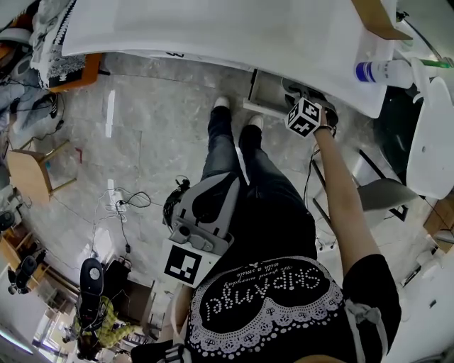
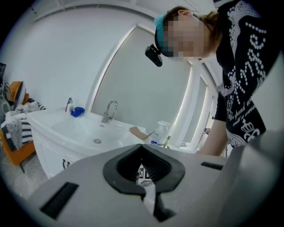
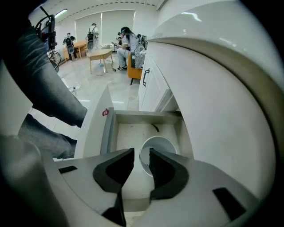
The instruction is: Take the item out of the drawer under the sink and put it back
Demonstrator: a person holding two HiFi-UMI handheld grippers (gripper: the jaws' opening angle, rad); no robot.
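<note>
The drawer (image 3: pixel 106 128) under the white sink counter (image 1: pixel 234 35) stands pulled out. In the right gripper view a white round container (image 3: pixel 163 150) lies on the drawer's floor, its mouth towards the camera. My right gripper (image 3: pixel 141 155) hangs above it, pointing steeply down, jaws open with a clear gap and nothing between the pads. In the head view the right gripper (image 1: pixel 310 112) is at the open drawer (image 1: pixel 264 92), its fingertips hidden by the counter edge. My left gripper (image 1: pixel 213 191) rests low by the person's waist. Its fingertips meet, shut and empty (image 2: pixel 142 147).
The sink basin (image 2: pixel 84 128) carries a faucet (image 2: pixel 109 111); a pump bottle (image 1: pixel 386 71) and a cardboard piece (image 1: pixel 376 18) lie on the counter. The person's legs stand just left of the drawer. A chair (image 1: pixel 390 195) is at right, cables (image 1: pixel 128 205) on the floor.
</note>
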